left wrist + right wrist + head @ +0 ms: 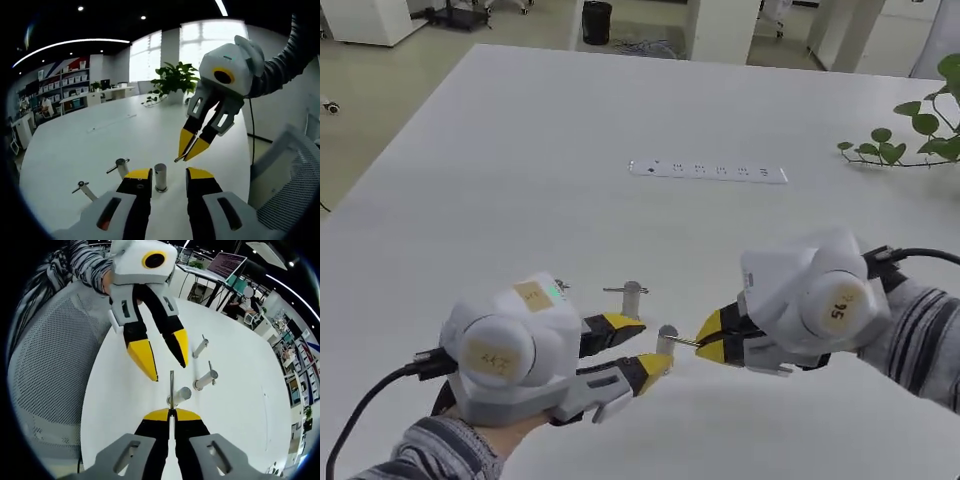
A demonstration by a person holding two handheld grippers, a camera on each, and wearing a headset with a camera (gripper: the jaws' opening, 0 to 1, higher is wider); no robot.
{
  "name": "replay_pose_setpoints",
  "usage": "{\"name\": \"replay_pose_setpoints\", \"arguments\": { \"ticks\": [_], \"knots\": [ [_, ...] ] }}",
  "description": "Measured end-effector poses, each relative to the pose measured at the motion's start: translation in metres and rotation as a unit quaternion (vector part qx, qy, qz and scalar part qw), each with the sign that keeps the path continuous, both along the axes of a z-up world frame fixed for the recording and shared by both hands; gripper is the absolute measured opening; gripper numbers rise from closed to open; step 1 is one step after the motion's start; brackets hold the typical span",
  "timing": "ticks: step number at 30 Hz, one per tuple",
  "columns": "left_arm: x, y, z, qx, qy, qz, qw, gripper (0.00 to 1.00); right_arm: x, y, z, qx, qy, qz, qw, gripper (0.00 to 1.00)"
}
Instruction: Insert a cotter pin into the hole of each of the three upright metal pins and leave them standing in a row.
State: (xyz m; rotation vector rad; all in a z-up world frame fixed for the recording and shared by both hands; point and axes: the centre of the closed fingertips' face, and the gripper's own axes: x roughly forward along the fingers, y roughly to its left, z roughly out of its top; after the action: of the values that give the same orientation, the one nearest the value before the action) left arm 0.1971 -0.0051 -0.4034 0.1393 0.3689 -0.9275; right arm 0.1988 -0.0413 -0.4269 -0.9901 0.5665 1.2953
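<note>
Here the right gripper [171,415] is pinching a cotter pin [171,382] between jaws pressed tight together. The pin's free end is reaching to the top of the nearest metal pin [180,396], and I cannot tell whether it is entering the hole. That metal pin is standing upright on the white table [520,180]. The left gripper [168,175] is holding its jaws spread on either side of it, without clearly touching it.

Just behind, a second metal pin [632,298] is standing with a second cotter pin [612,290] lying crosswise through its top. A third metal pin [85,189] is standing farther along the row, and in the head view the left gripper's body is partly covering it.

Well beyond them a power strip [708,171] is lying flat, and a plant [920,130] is trailing in at the far right edge. A mesh chair [50,365] is sitting beside the table.
</note>
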Motion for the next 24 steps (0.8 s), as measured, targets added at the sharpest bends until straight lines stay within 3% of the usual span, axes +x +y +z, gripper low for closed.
{"name": "replay_pose_setpoints", "arguments": {
  "ticks": [4,16,24],
  "knots": [
    [0.009,0.002,-0.005,0.010,-0.013,0.027,0.9995,0.24,0.006,-0.008,-0.008,-0.016,0.001,-0.012,0.9998,0.00],
    [0.022,-0.001,-0.032,0.028,0.010,0.053,0.9981,0.25,0.018,-0.025,-0.029,-0.045,0.016,-0.051,0.9976,0.00],
    [0.027,-0.008,-0.045,0.037,0.020,0.059,0.9973,0.24,0.022,-0.028,-0.036,-0.052,0.013,-0.052,0.9972,0.00]
  ]
}}
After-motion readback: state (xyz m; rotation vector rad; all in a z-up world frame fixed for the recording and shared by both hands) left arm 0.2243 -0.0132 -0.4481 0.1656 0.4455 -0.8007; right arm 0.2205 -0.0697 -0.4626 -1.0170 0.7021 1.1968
